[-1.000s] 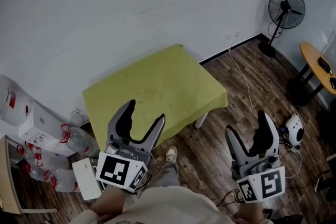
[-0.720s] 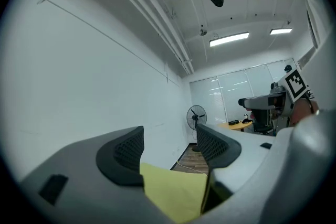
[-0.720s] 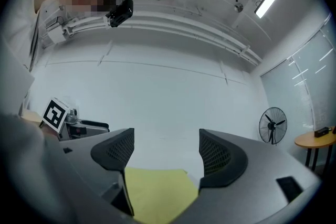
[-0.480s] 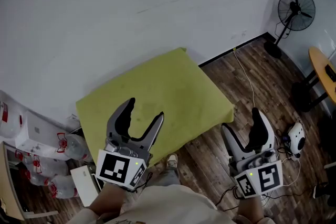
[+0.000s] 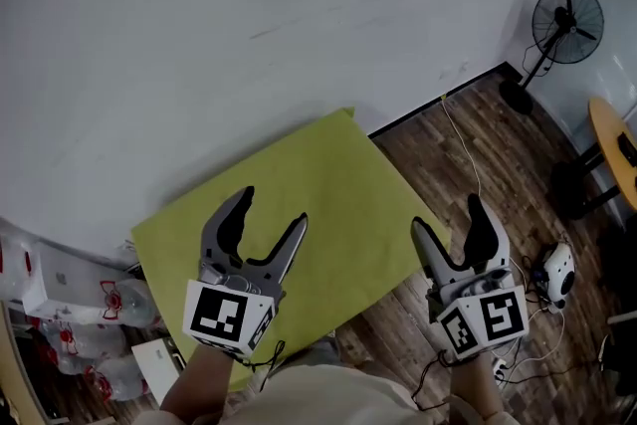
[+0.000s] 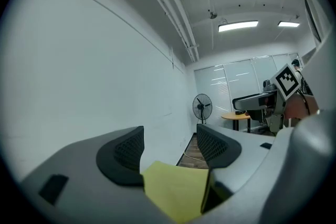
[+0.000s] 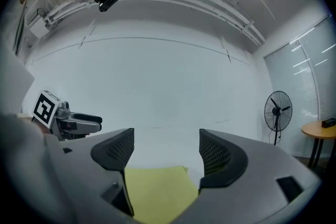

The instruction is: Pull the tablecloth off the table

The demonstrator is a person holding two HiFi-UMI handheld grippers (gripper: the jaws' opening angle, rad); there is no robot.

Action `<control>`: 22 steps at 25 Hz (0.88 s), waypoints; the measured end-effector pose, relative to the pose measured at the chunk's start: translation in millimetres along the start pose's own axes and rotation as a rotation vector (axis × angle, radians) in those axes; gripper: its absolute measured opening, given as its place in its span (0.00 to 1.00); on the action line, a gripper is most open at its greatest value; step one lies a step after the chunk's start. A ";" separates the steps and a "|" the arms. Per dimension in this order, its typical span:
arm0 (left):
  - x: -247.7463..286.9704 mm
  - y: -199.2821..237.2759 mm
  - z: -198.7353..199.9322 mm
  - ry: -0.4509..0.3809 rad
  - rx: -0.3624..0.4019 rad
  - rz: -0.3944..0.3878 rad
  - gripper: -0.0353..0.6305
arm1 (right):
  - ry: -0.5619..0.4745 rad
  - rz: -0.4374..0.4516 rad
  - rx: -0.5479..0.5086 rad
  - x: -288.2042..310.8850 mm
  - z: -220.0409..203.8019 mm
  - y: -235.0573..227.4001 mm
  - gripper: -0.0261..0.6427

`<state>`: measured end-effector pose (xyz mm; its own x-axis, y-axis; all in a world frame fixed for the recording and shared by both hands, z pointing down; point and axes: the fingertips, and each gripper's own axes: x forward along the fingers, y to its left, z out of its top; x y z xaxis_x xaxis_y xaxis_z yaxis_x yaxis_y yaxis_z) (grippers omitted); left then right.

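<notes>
A yellow-green tablecloth (image 5: pixel 328 204) covers a small table against the white wall; it also shows between the jaws as the tablecloth (image 6: pixel 176 191) and the tablecloth (image 7: pixel 157 191). My left gripper (image 5: pixel 267 214) hovers above the cloth's near left part, jaws wide apart with nothing between them. My right gripper (image 5: pixel 450 222) is held above the cloth's near right corner and the floor, also open and empty. Neither touches the cloth. The table's legs are hidden under the cloth.
A standing fan (image 5: pixel 562 25) is at the back right by the wall. A round wooden table (image 5: pixel 612 139) sits at the right edge. Water bottles and boxes (image 5: pixel 70 314) crowd the floor at left. A white device (image 5: pixel 557 272) and cables lie on the wood floor.
The view has moved toward the table, so the cloth now lies closer beneath both grippers. The right gripper has shifted left and up toward the cloth's corner. Both stay open.
</notes>
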<state>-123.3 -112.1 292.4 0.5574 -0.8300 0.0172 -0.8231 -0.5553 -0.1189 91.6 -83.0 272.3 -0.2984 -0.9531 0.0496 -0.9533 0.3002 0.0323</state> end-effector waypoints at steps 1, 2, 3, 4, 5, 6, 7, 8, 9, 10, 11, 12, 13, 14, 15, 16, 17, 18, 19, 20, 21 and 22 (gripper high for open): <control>7.8 6.0 -1.1 0.000 0.003 -0.001 0.54 | 0.002 0.002 -0.006 11.4 -0.6 -1.1 0.61; 15.0 11.2 -1.8 0.001 0.011 -0.002 0.54 | 0.004 0.006 -0.016 22.5 -1.6 -1.6 0.61; 21.9 15.4 -2.2 0.004 0.024 -0.004 0.54 | 0.009 0.013 -0.028 33.5 -3.2 -1.8 0.61; 28.7 18.7 -2.5 0.007 0.038 -0.008 0.54 | 0.016 0.021 -0.044 44.6 -5.0 -2.1 0.61; 35.7 21.7 -2.3 0.005 0.051 -0.013 0.54 | 0.023 0.031 -0.058 55.7 -7.0 -2.7 0.61; 43.2 24.8 -1.2 -0.006 0.059 -0.016 0.54 | 0.028 0.039 -0.070 66.9 -9.0 -3.8 0.61; 51.3 28.3 -0.6 -0.021 0.065 -0.016 0.54 | 0.033 0.047 -0.078 77.8 -11.1 -5.3 0.61; 59.8 32.1 -1.5 -0.034 0.069 -0.014 0.54 | 0.036 0.053 -0.082 88.5 -13.4 -7.3 0.61; 68.4 35.8 -3.7 -0.043 0.072 -0.009 0.53 | 0.039 0.058 -0.081 98.9 -16.1 -9.8 0.61; 77.1 38.9 -6.8 -0.047 0.070 -0.003 0.51 | 0.042 0.061 -0.073 109.1 -19.6 -12.9 0.61; 85.8 41.8 -11.6 -0.045 0.065 0.000 0.47 | 0.045 0.061 -0.059 119.1 -24.1 -16.8 0.61; 94.6 45.0 -18.5 -0.037 0.059 -0.001 0.46 | 0.049 0.059 -0.043 128.9 -29.4 -21.3 0.61; 103.4 48.4 -25.9 -0.027 0.050 -0.003 0.46 | 0.054 0.056 -0.030 138.6 -35.4 -25.7 0.61; 111.9 52.1 -31.9 -0.018 0.043 0.000 0.46 | 0.061 0.055 -0.024 148.5 -41.6 -29.7 0.61; 120.0 56.2 -35.8 -0.015 0.045 0.012 0.46 | 0.070 0.056 -0.022 158.3 -47.8 -33.5 0.61; 127.7 60.0 -38.1 -0.016 0.062 0.030 0.46 | 0.078 0.059 -0.021 168.0 -53.8 -37.3 0.61; 135.3 62.5 -39.9 -0.017 0.087 0.045 0.46 | 0.086 0.063 -0.019 177.0 -59.8 -41.0 0.61; 142.7 63.6 -42.9 -0.014 0.110 0.055 0.46 | 0.094 0.067 -0.018 185.2 -66.1 -44.7 0.61; 150.1 63.8 -47.8 -0.005 0.123 0.060 0.46 | 0.103 0.071 -0.016 192.7 -72.9 -48.4 0.61; 157.7 64.1 -54.3 0.007 0.125 0.062 0.46 | 0.112 0.074 -0.017 200.3 -79.8 -52.1 0.61; 165.9 65.3 -61.6 0.021 0.120 0.063 0.46 | 0.120 0.076 -0.017 208.6 -86.5 -55.7 0.61; 174.8 67.5 -69.4 0.034 0.112 0.064 0.46 | 0.128 0.078 -0.018 217.5 -93.1 -59.0 0.61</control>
<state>-88.9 -298.3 356.3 0.4984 -0.8661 0.0390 -0.8387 -0.4931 -0.2311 87.2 -304.5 374.2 -0.3622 -0.9146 0.1797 -0.9262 0.3748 0.0410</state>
